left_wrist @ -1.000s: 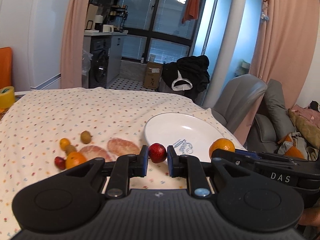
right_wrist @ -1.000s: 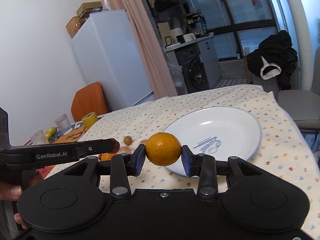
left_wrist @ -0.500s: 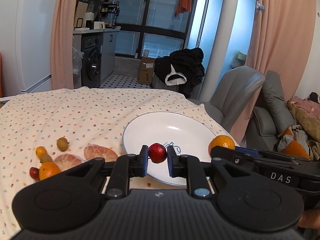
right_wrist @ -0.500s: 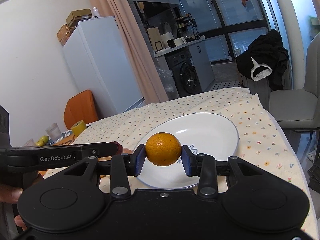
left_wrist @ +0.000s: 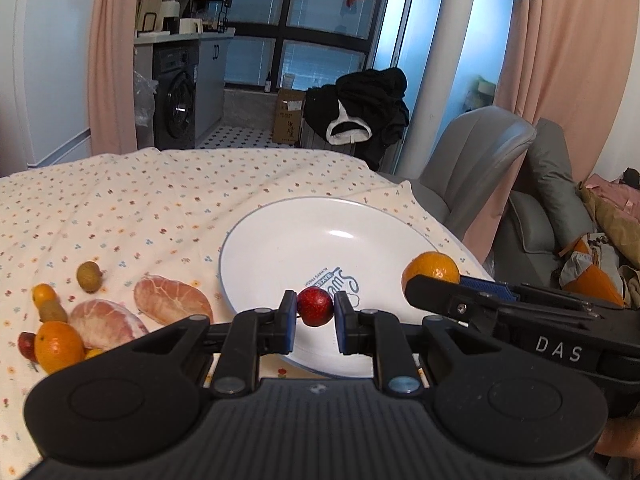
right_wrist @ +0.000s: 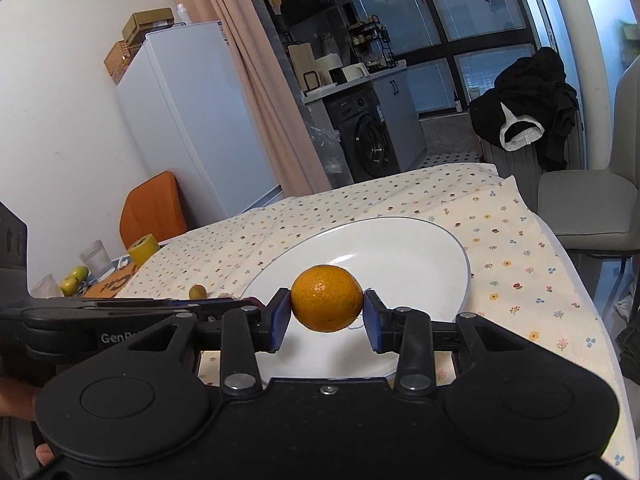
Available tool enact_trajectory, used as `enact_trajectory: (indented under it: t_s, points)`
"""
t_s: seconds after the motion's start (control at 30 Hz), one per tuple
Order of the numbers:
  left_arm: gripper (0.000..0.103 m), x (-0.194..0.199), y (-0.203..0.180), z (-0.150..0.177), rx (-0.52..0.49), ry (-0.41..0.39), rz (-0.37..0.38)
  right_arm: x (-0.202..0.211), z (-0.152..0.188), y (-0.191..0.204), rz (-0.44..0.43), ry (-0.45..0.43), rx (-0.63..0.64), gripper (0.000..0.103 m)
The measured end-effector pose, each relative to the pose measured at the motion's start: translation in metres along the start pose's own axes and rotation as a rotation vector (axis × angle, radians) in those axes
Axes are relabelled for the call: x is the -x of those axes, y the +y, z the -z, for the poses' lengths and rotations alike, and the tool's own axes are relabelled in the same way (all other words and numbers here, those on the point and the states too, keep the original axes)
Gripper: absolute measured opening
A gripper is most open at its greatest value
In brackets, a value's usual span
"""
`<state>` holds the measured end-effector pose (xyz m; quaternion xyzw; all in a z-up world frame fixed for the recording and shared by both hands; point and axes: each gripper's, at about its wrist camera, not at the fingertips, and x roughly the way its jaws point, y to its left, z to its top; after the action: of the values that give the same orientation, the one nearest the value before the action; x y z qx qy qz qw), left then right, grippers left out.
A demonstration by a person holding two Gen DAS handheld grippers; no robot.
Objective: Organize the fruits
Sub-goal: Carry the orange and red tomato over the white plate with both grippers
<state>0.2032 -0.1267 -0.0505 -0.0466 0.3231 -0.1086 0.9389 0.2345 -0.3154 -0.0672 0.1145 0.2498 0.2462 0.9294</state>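
Note:
My left gripper (left_wrist: 315, 307) is shut on a small red fruit (left_wrist: 315, 306), held above the near part of the white plate (left_wrist: 280, 240). My right gripper (right_wrist: 326, 309) is shut on an orange (right_wrist: 326, 298) over the same white plate (right_wrist: 420, 256); in the left wrist view that orange (left_wrist: 431, 267) shows at the plate's right rim. On the flowered cloth left of the plate lie two peeled pomelo pieces (left_wrist: 172, 299), another orange (left_wrist: 58, 346), a brown-green fruit (left_wrist: 89, 276), a small yellow fruit (left_wrist: 43, 294) and a small red fruit (left_wrist: 26, 345).
A grey chair (left_wrist: 476, 160) stands at the table's far right corner, with a sofa (left_wrist: 560, 216) beyond it. At the table's left end are a glass (right_wrist: 96, 258), a yellow tape roll (right_wrist: 143, 247), green fruits (right_wrist: 74, 278) and an orange chair (right_wrist: 154, 210).
Both grippers have moved forward and toward the plate with their fruits; the plate now lies right under them and looks larger. Neither grip has changed.

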Motion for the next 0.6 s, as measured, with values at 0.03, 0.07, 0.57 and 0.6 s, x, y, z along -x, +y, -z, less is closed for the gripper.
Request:
enact_trajectory:
  t_s: [0.03,0.07,0.57,0.6]
  points:
    - [0.018,-0.002,0.000,0.000,-0.001,0.004,0.000,-0.001,0.000,0.000,0.001,0.003,-0.001,0.037]
    - [0.018,-0.005,0.000,0.000,-0.001,0.009,0.001,-0.003,0.000,-0.001,0.001,0.006,-0.002,0.037]
    - [0.018,-0.030,0.008,0.004,0.025,0.092,-0.015,-0.018,0.003,-0.003,0.012,0.050,0.000,0.037]
    - [0.018,-0.030,0.008,0.005,0.026,0.095,-0.015,-0.018,0.004,-0.003,0.014,0.052,0.000,0.037]
